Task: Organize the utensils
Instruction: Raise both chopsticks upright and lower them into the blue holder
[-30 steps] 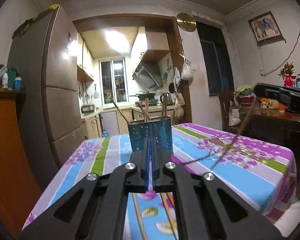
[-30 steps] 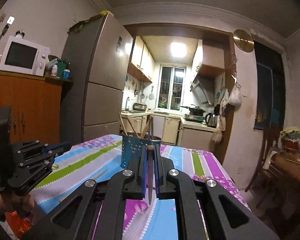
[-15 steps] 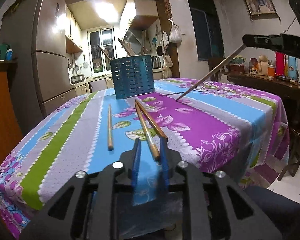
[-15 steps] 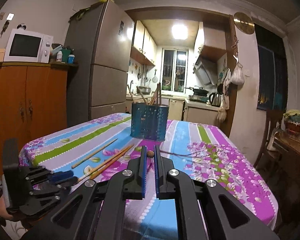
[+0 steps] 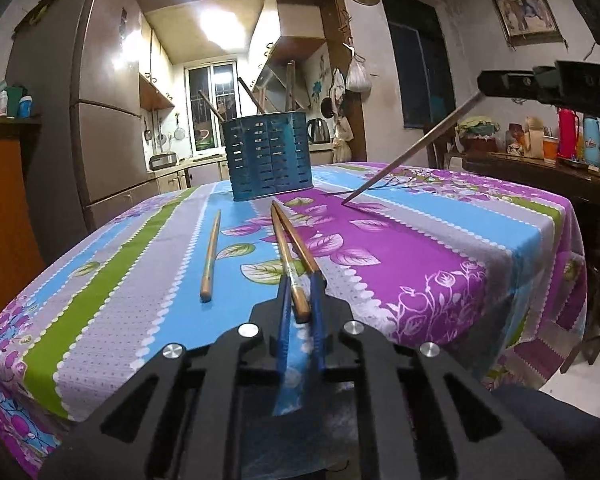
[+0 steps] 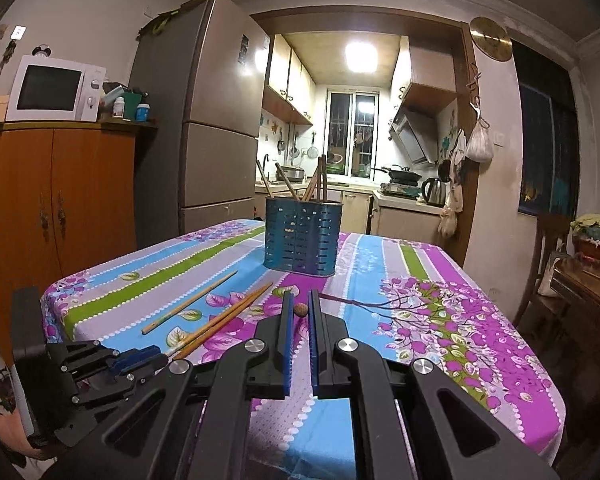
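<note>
Kitchen cabinets and a tall fridge [image 6: 216,128] are filling the far side of the room I'm looking into, with a microwave [image 6: 54,89] sitting on an orange cupboard to the left. Nearer, my tabletop [image 5: 440,248] is lying under a striped, flowered cloth. Towards its far end a blue slotted utensil holder [image 5: 269,157] is standing upright with several chopsticks leaning inside it.

My left tongs [image 5: 300,300] are reaching over the near edge of the cloth; their jaws have just been closing, and I'm seeing them clamped on the thick near end of one of a pair of chopsticks [image 5: 290,240] lying on the cloth and pointing at the holder. One lone chopstick [image 5: 211,254] is lying flat just to the left of the pair, apart from it.

My right tongs [image 6: 299,312] are pinched narrow on the butt of a dark chopstick [image 5: 410,155], which is slanting down so its thin tip is touching the purple stripe to the right of the holder
</note>
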`<state>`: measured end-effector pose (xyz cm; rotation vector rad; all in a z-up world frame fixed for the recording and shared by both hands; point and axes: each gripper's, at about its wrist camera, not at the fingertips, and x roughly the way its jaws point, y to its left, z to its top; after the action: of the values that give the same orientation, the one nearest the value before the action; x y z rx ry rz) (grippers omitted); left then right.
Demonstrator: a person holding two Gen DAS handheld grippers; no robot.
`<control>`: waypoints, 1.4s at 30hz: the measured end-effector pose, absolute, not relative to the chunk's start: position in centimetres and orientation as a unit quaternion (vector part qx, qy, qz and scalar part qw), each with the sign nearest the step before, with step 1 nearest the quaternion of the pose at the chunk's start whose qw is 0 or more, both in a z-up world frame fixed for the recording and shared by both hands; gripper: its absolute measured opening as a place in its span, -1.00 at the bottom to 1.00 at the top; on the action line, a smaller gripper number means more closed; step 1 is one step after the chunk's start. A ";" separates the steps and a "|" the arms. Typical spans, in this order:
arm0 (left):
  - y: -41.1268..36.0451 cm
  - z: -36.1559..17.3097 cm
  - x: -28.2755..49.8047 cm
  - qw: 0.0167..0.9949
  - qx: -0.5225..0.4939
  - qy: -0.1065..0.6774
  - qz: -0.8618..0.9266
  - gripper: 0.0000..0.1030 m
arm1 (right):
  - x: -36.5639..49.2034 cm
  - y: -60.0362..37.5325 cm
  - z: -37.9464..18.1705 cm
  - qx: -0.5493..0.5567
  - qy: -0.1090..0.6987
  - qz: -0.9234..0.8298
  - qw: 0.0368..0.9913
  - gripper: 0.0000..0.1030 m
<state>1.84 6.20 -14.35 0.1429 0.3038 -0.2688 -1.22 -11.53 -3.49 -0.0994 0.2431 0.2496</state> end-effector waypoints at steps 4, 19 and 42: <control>6.3 -14.1 1.9 0.977 0.066 0.154 -0.129 -0.88 | -1.4 -11.4 -3.4 -0.051 0.116 0.123 0.984 -0.85; 7.5 -4.3 1.6 0.990 0.083 0.027 -0.109 -0.90 | -2.1 -12.1 1.7 -0.063 0.047 0.131 0.988 -0.85; 5.5 6.2 10.8 0.986 0.069 0.007 -0.152 -0.90 | 10.1 -14.4 9.5 -0.045 0.098 0.171 0.979 -0.85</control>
<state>10.85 5.49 6.23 0.1396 0.0135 -0.3047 10.13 -14.42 9.50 -0.0900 0.1969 0.3441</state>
